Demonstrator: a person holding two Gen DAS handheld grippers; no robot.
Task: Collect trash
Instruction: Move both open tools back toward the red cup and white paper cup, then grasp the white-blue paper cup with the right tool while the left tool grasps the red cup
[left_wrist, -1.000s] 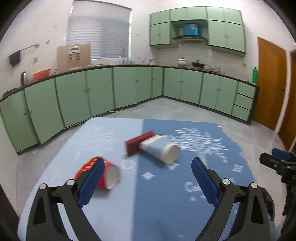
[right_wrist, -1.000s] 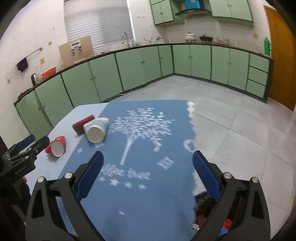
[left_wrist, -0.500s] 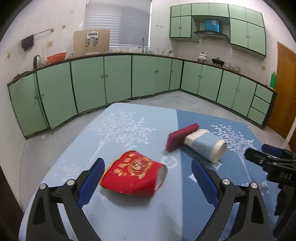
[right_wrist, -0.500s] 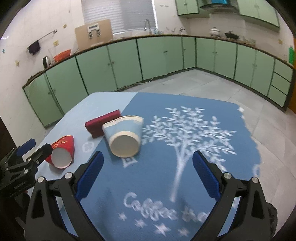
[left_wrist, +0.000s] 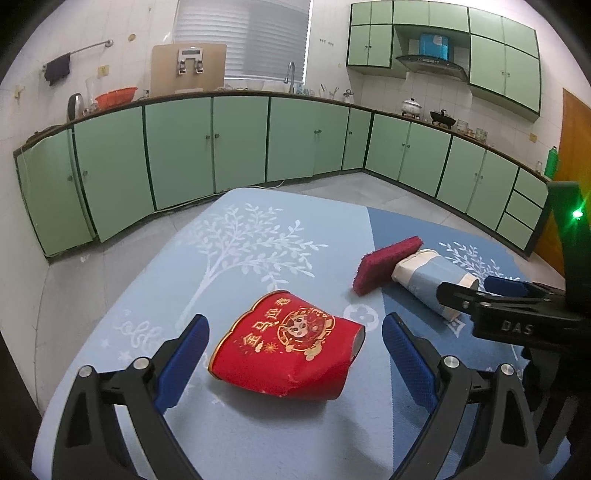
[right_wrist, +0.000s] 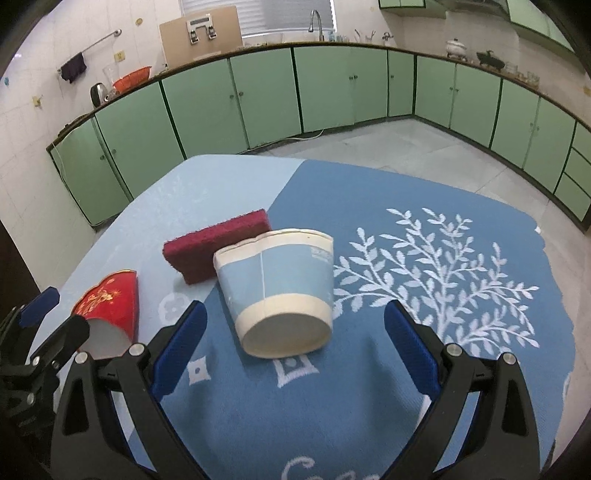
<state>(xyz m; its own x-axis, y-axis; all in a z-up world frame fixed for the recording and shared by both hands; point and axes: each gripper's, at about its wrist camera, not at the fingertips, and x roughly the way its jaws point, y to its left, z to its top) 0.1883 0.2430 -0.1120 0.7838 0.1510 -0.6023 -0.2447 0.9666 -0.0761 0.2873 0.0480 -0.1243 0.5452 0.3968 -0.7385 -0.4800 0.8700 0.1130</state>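
Blue cloth is covering the table. Lying crushed on its side, the red cup is sitting between the left gripper's spread jaws, long axis crosswise. Likewise the right gripper is framing the blue cup, jaws spread, base facing it.

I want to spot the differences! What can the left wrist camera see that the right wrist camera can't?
Only the left wrist view shows the gold picture printed on the squashed red paper cup, plus the green upper cabinets. Only the right wrist view shows the round bottom of the blue-and-white paper cup. Both show the two cups, the dark red scrubbing sponge and the open left gripper and right gripper.
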